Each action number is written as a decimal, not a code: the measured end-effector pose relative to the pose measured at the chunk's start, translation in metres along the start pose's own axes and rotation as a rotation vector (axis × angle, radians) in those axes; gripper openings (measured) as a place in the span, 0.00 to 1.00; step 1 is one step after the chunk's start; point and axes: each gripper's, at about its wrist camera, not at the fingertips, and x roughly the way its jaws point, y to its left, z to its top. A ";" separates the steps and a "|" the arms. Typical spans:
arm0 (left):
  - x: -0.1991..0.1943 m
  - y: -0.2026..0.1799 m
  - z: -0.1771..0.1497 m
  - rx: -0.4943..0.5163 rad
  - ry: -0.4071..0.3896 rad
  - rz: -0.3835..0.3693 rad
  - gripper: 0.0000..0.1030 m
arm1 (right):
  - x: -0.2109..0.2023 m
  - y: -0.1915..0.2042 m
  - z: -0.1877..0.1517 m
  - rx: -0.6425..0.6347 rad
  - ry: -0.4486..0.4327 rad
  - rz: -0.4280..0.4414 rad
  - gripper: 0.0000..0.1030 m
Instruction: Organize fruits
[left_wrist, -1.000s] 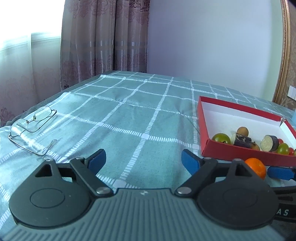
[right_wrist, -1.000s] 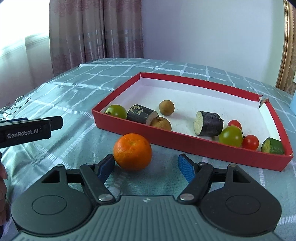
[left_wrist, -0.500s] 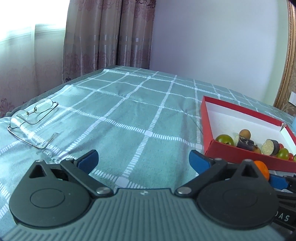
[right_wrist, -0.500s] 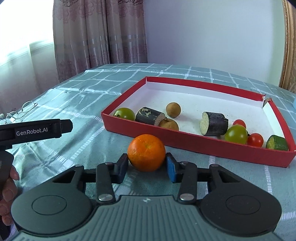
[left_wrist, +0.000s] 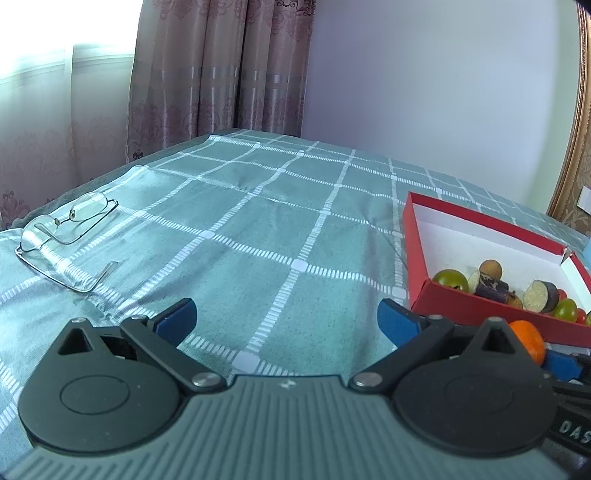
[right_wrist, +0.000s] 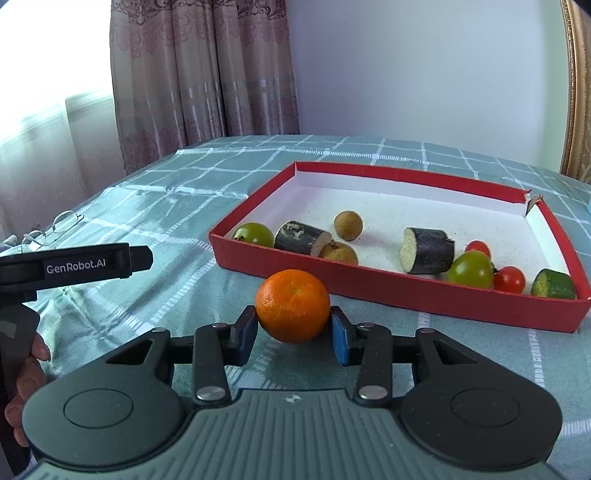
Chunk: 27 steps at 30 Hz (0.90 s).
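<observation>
My right gripper (right_wrist: 294, 334) is shut on an orange tangerine (right_wrist: 293, 305) and holds it above the green checked cloth, just in front of the red box (right_wrist: 399, 288). The box holds green tomatoes, red cherry tomatoes, brown longans and dark sugarcane pieces (right_wrist: 428, 250). In the left wrist view the tangerine (left_wrist: 529, 338) and the box (left_wrist: 491, 319) show at the right. My left gripper (left_wrist: 286, 319) is open and empty over the cloth, left of the box.
A pair of glasses (left_wrist: 64, 240) lies on the cloth at the far left, near the bed's edge. Curtains and a wall stand behind. The left gripper's body (right_wrist: 77, 264) shows at the left of the right wrist view.
My right gripper closed on the tangerine and lifted it off the cloth. My left gripper stayed open and rose slightly.
</observation>
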 end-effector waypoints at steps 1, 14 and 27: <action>-0.001 0.000 0.000 -0.002 -0.004 -0.003 1.00 | -0.007 -0.003 0.001 0.004 -0.022 -0.001 0.39; -0.019 -0.011 -0.001 0.061 -0.099 -0.004 1.00 | 0.014 -0.085 0.058 0.070 -0.054 -0.208 0.41; -0.037 -0.048 -0.001 0.121 -0.093 -0.083 1.00 | -0.054 -0.093 0.012 0.108 -0.171 -0.189 0.61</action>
